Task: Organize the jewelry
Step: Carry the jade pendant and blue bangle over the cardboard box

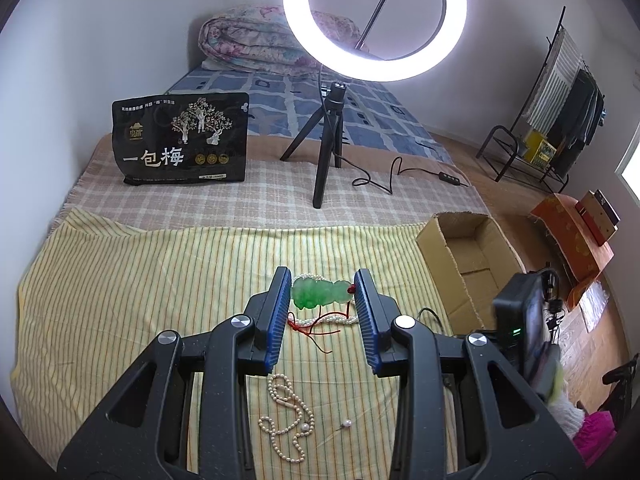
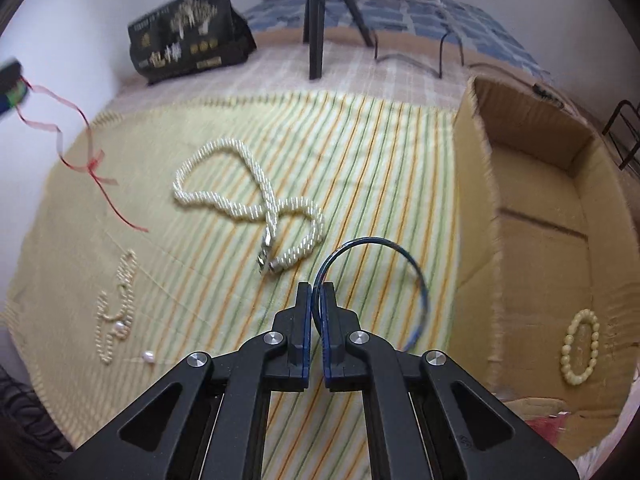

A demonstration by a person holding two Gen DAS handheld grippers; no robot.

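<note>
My left gripper (image 1: 323, 280) holds a green jade pendant (image 1: 320, 293) between its blue pads, lifted, with its red cord (image 1: 320, 330) hanging; the cord also shows in the right wrist view (image 2: 80, 152). My right gripper (image 2: 317, 292) is shut on a thin dark blue bangle (image 2: 408, 268), held above the striped cloth (image 2: 200, 120). A twisted pearl rope necklace (image 2: 256, 200) lies on the cloth ahead of it. A thin pearl strand (image 1: 284, 420) with a loose pearl (image 1: 347, 423) lies near the front. A cardboard box (image 2: 532, 264) to the right holds a pale bead bracelet (image 2: 580, 346).
A ring light on a black tripod (image 1: 328, 148) and its cable stand behind the cloth. A black snack bag (image 1: 180, 140) stands at the back left. A folded quilt (image 1: 256, 44) lies at the far end. A clothes rack (image 1: 560, 92) is at right.
</note>
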